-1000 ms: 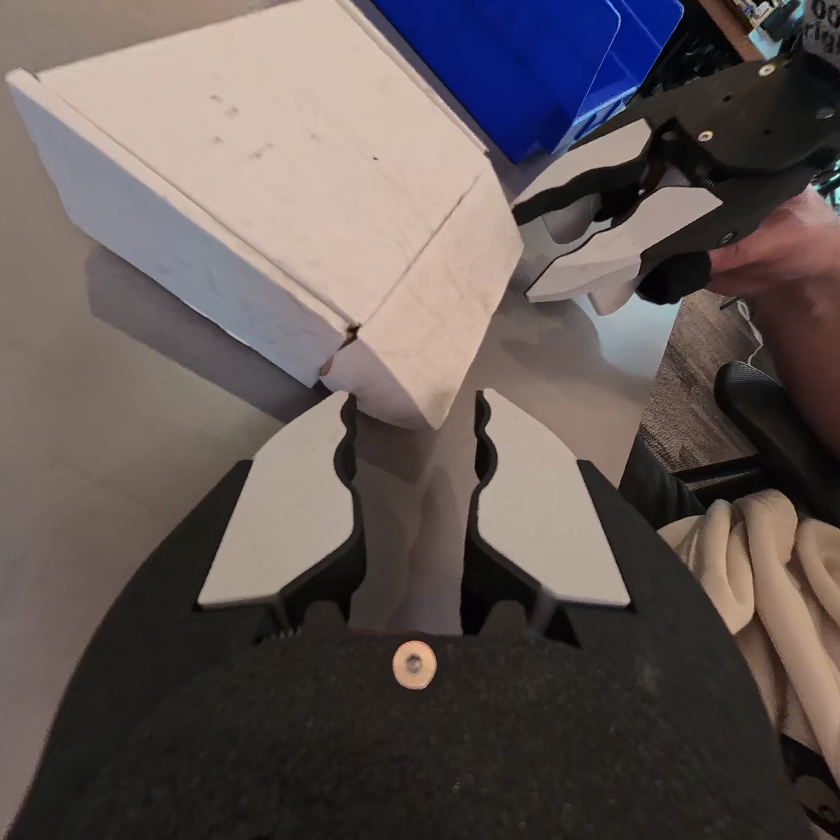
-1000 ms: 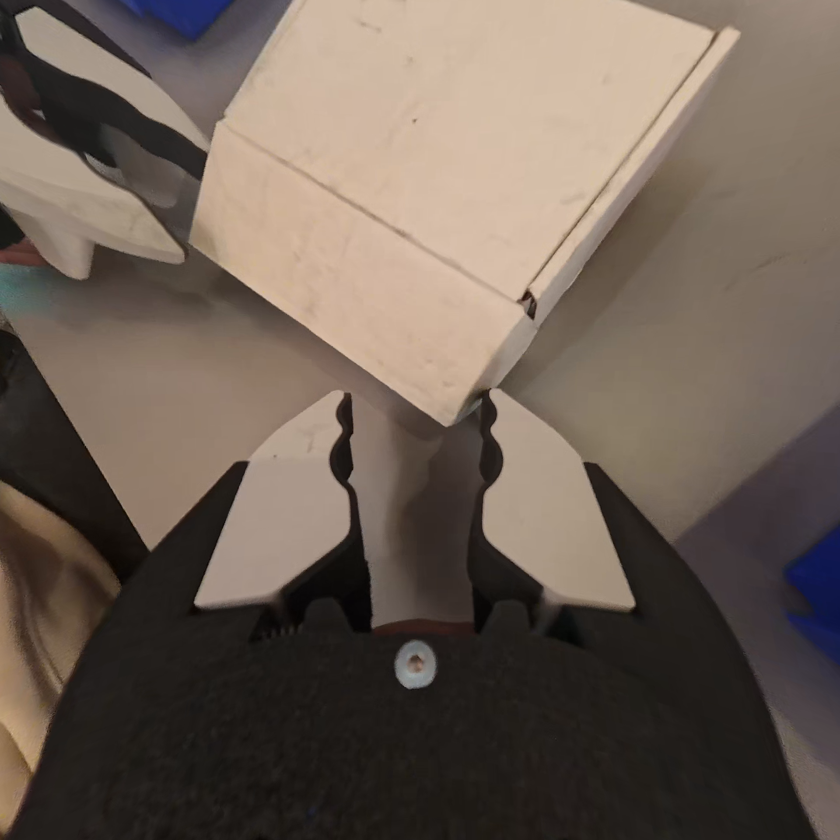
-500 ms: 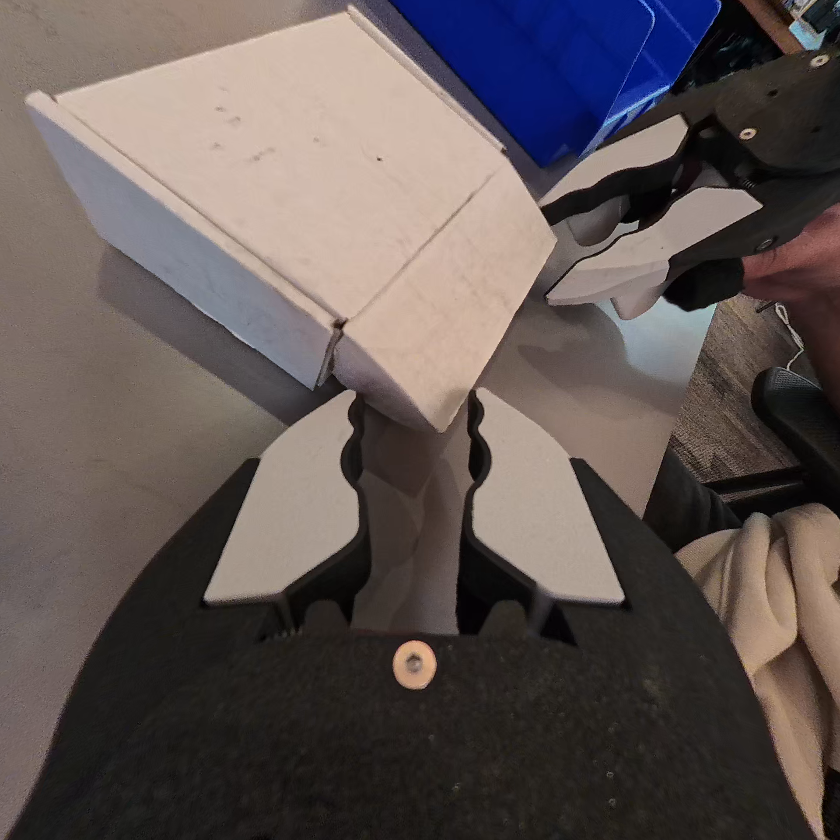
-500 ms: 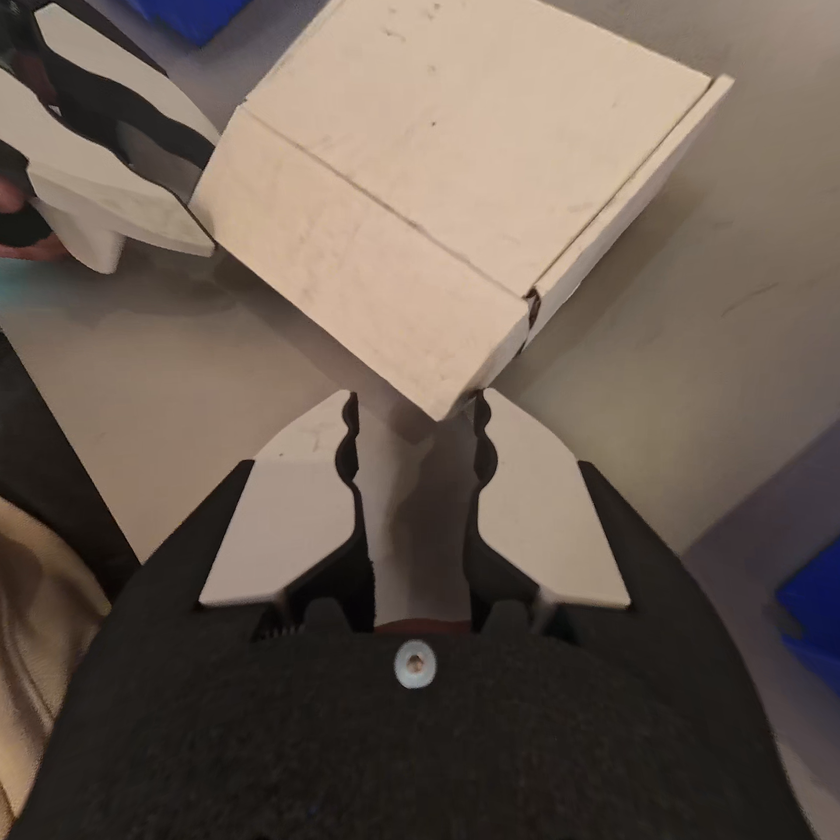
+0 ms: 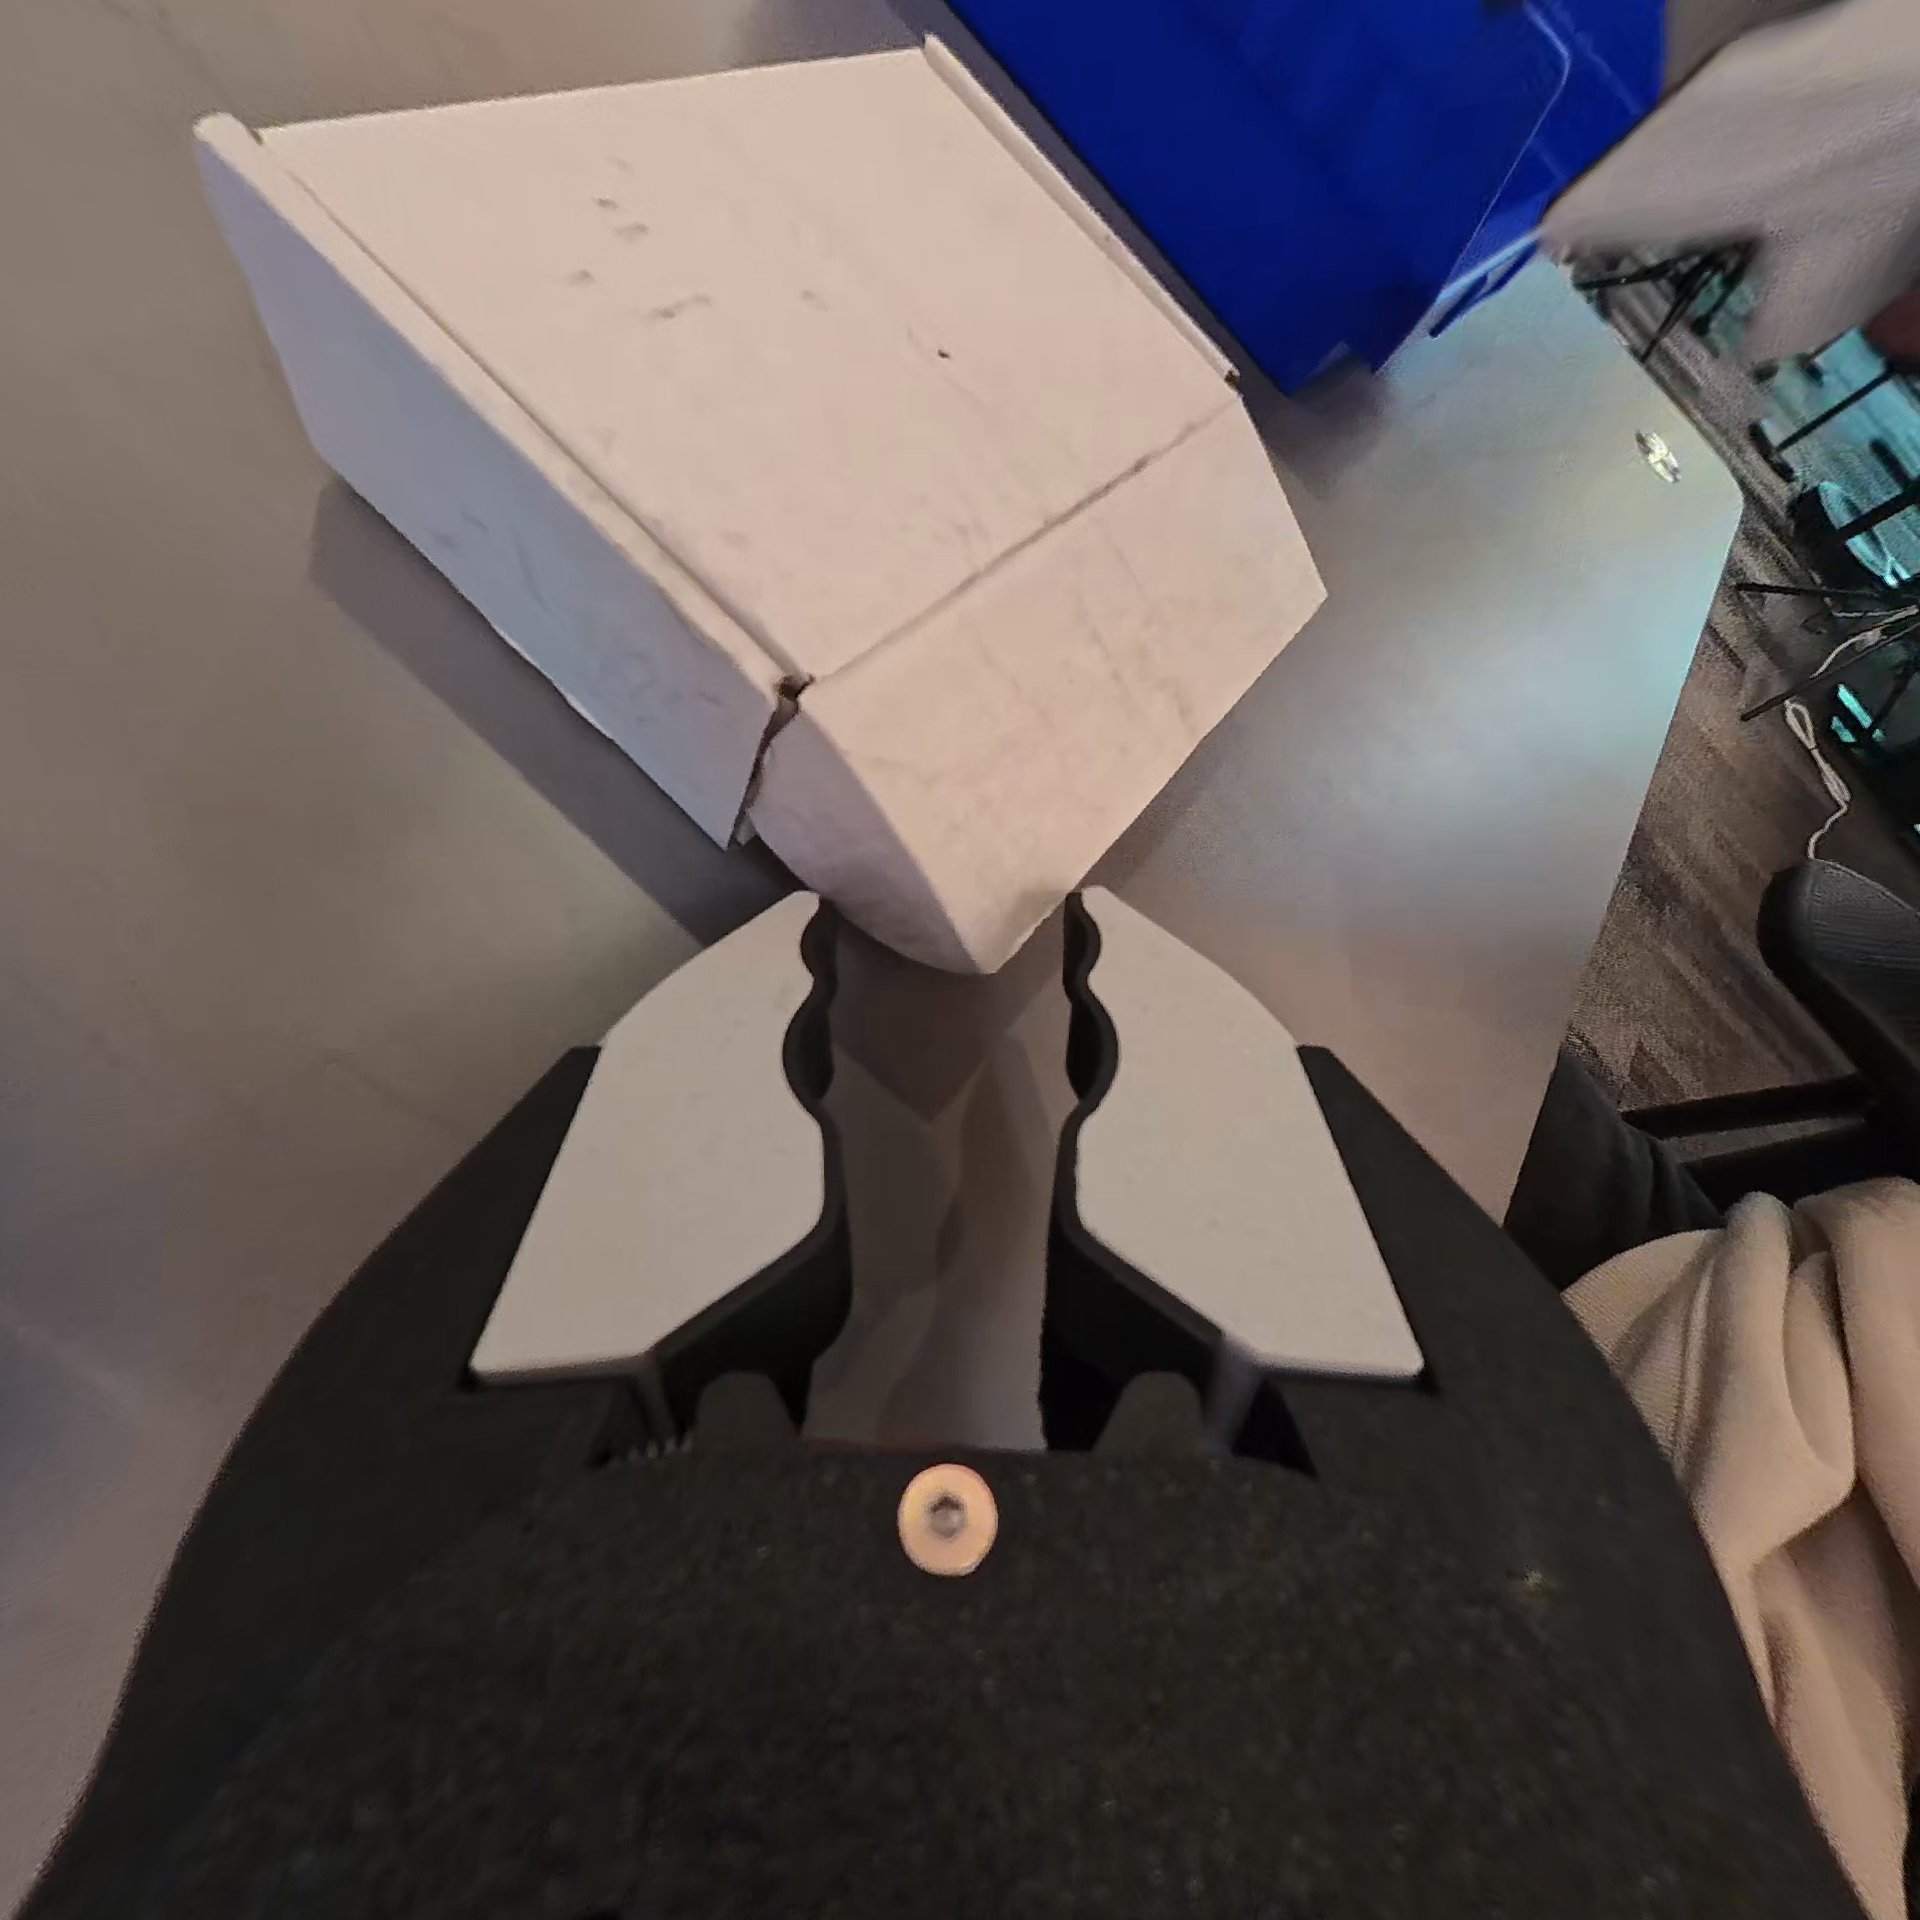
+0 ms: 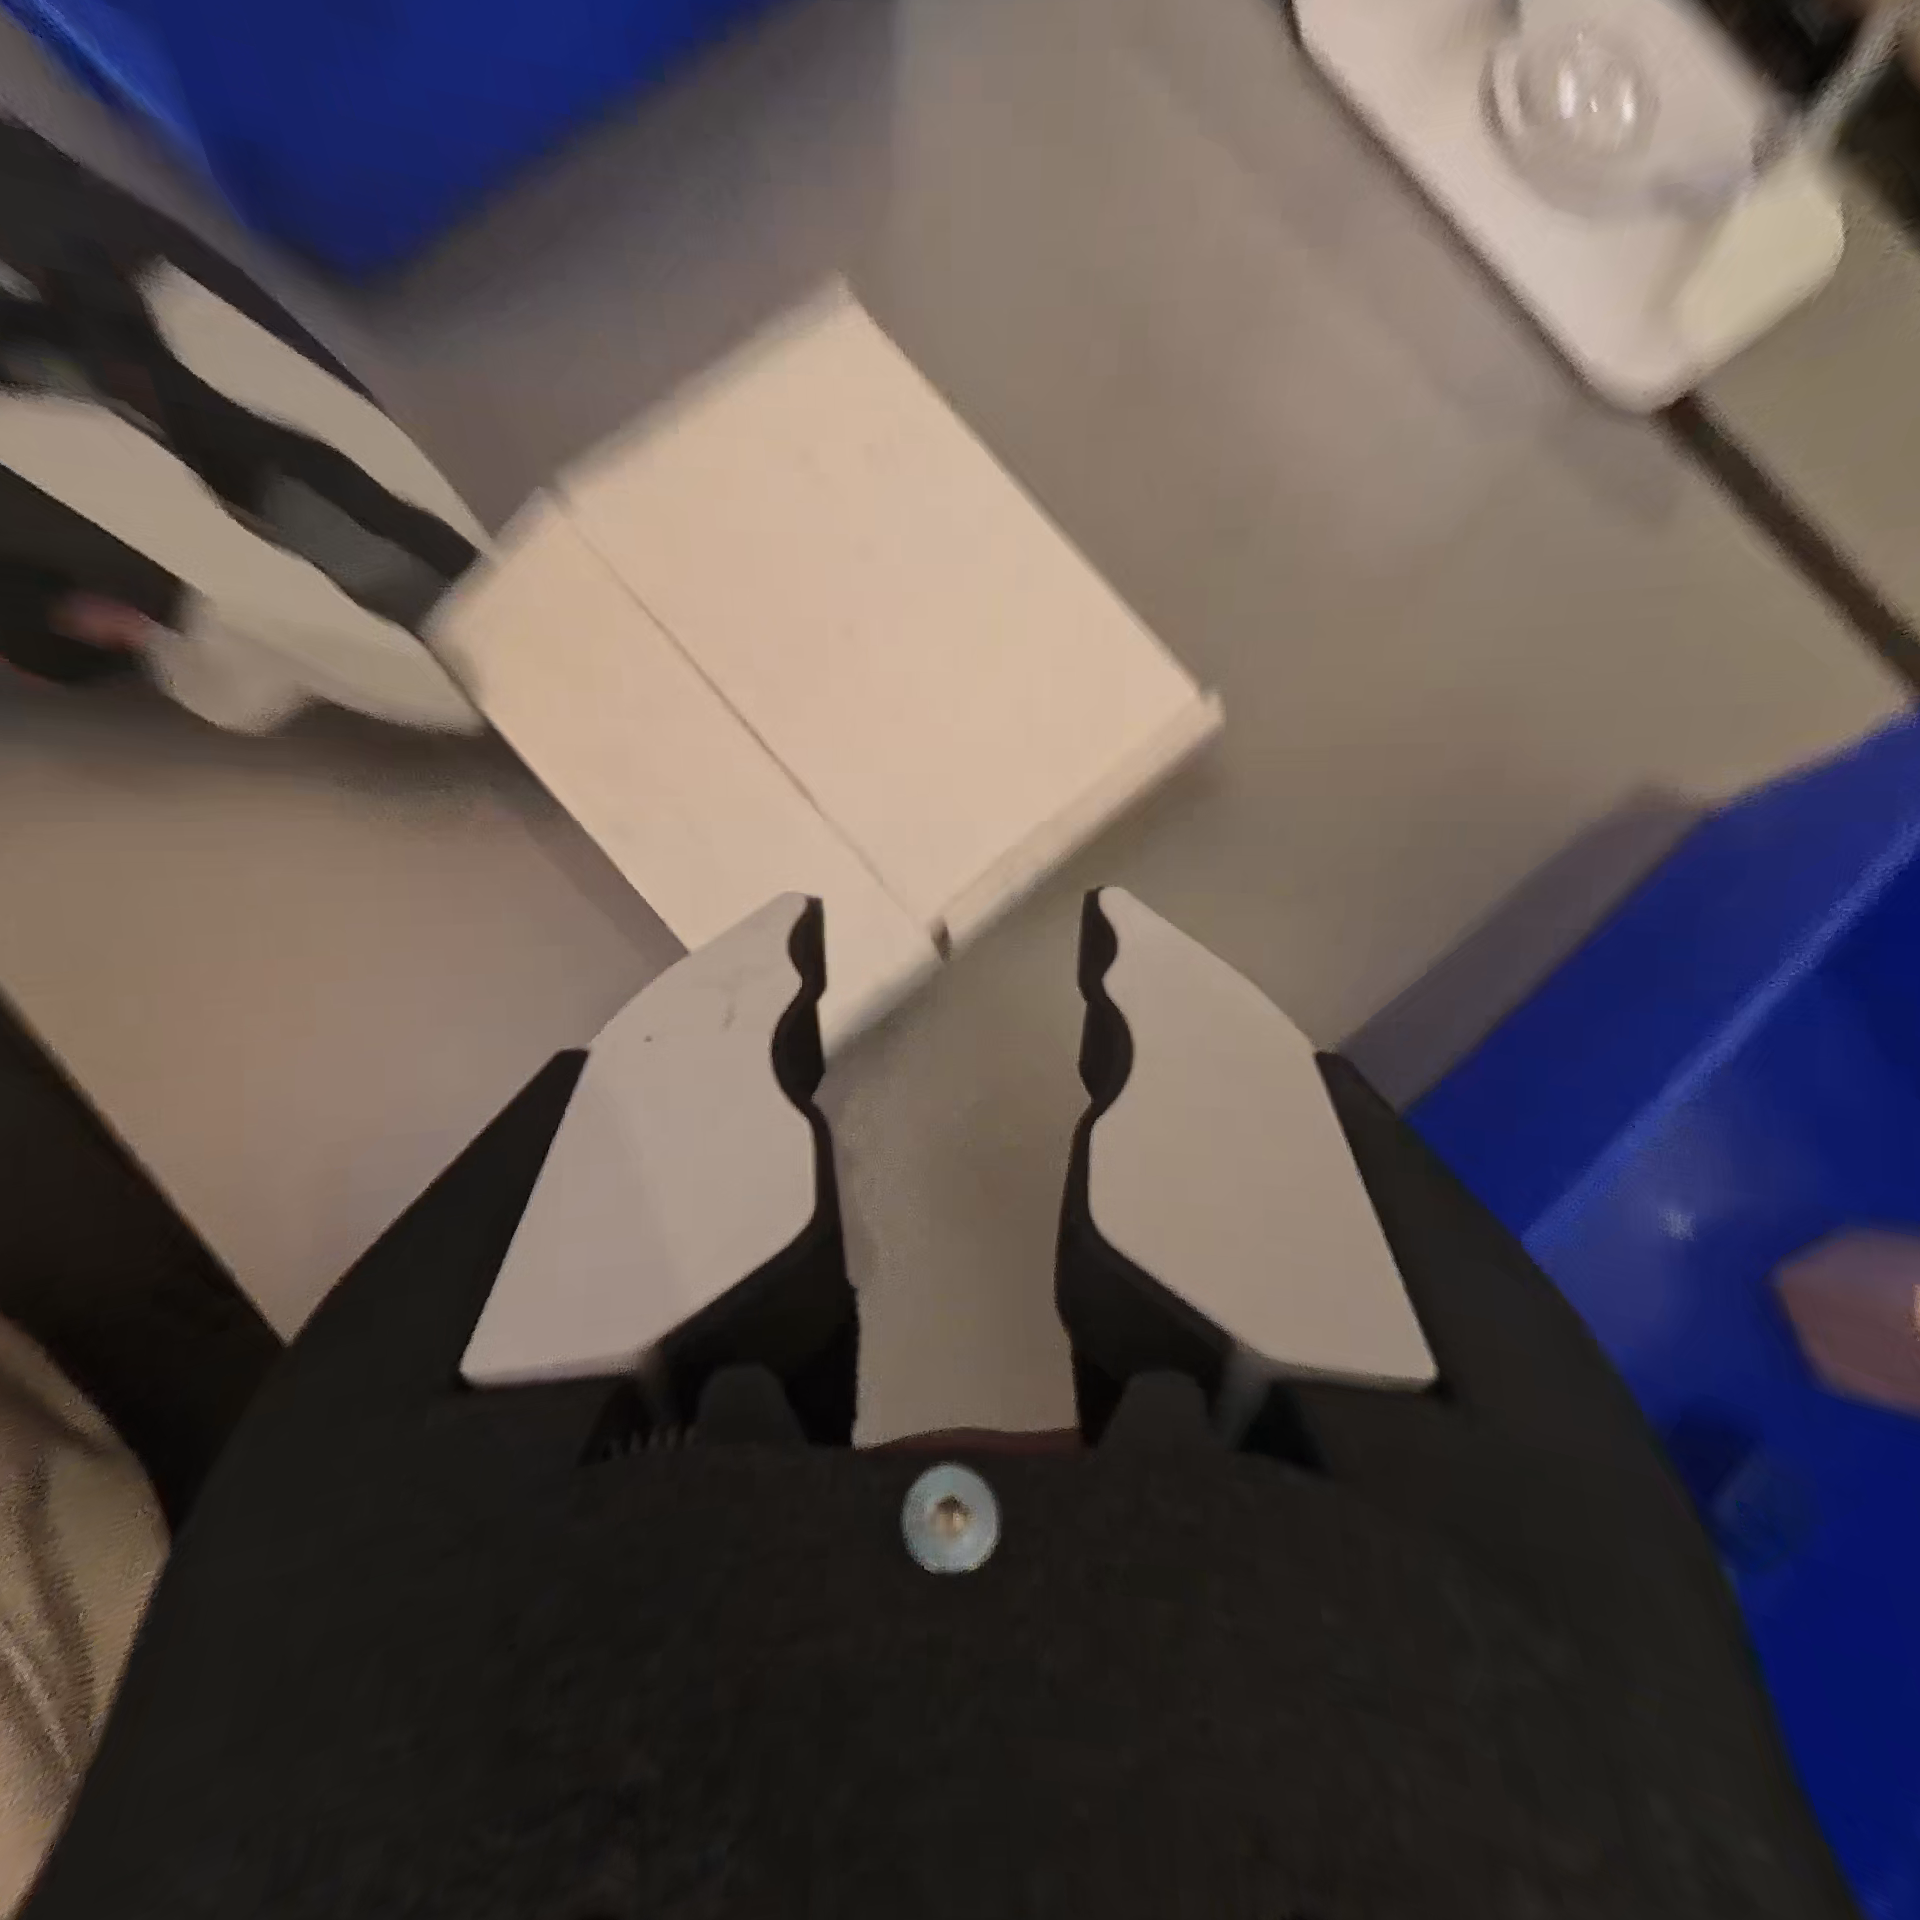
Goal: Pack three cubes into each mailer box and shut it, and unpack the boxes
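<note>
In the left wrist view we see our left hand-held gripper (image 5: 945, 914) at the lower middle of the frame, its fingers apart, with the near corner of the white mailer box (image 5: 790, 436) lying between the fingertips; whether they touch the cardboard we cannot tell. The box is shut, its lid flat and its front flap folded down, and it rests on the grey surface (image 5: 208, 831), filling the upper middle of the frame. Behind it, at the upper right, stands a blue bin (image 5: 1299, 156), and a cream cloth (image 5: 1766, 1455) shows at the lower right edge.

In the right wrist view, which is blurred, our right hand-held gripper (image 6: 951, 914) hangs above the box with its fingers apart and nothing between them. The box lies in the middle of that frame, the left hand-held gripper at its left corner. Another blue bin (image 6: 1714, 1039) fills the right edge.
</note>
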